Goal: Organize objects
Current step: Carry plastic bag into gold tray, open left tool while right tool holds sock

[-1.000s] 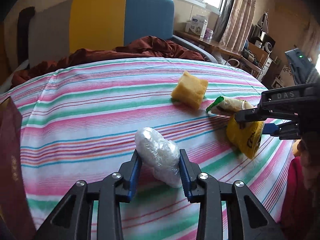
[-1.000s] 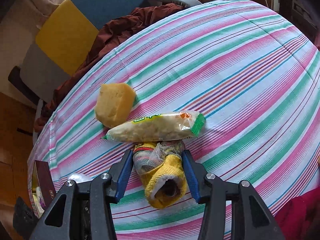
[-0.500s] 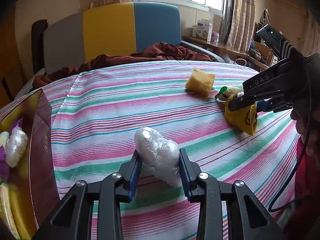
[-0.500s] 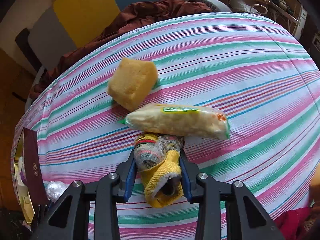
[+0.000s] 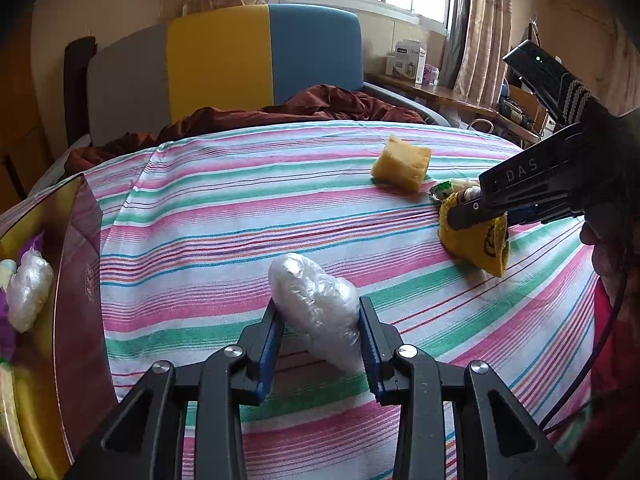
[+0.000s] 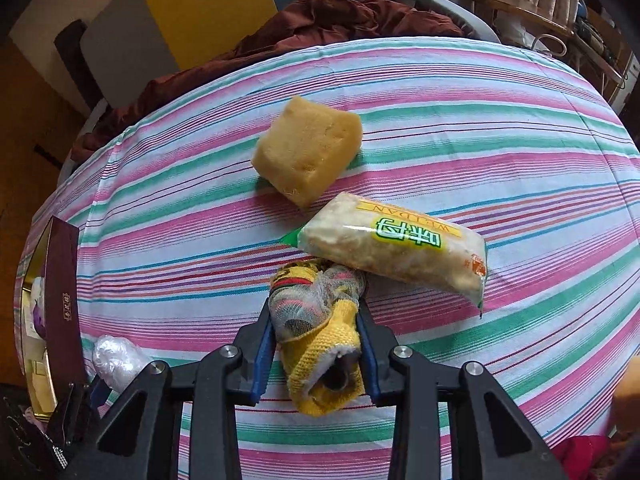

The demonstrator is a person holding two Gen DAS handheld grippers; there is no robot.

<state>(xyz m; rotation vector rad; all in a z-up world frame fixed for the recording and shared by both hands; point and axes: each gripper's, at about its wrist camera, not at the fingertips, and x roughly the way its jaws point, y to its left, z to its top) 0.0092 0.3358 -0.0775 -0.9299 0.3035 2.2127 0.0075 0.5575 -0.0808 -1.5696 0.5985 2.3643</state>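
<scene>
Both fingers (image 5: 276,332) on bundles (image 5: 316,304)

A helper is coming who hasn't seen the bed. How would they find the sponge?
On the striped bedspread, look toward the far side near the dark red blanket. The sponge lies just beyond the printed snack packet. It is a bare, porous yellow block, unwrapped, unlike its neighbours.

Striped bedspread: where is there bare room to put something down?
Bare cloth stretches between the dark red box and the yellow sponge, up to the brown blanket. Crowded: sponge, snack packet and yellow sock bundle cluster together.
</scene>
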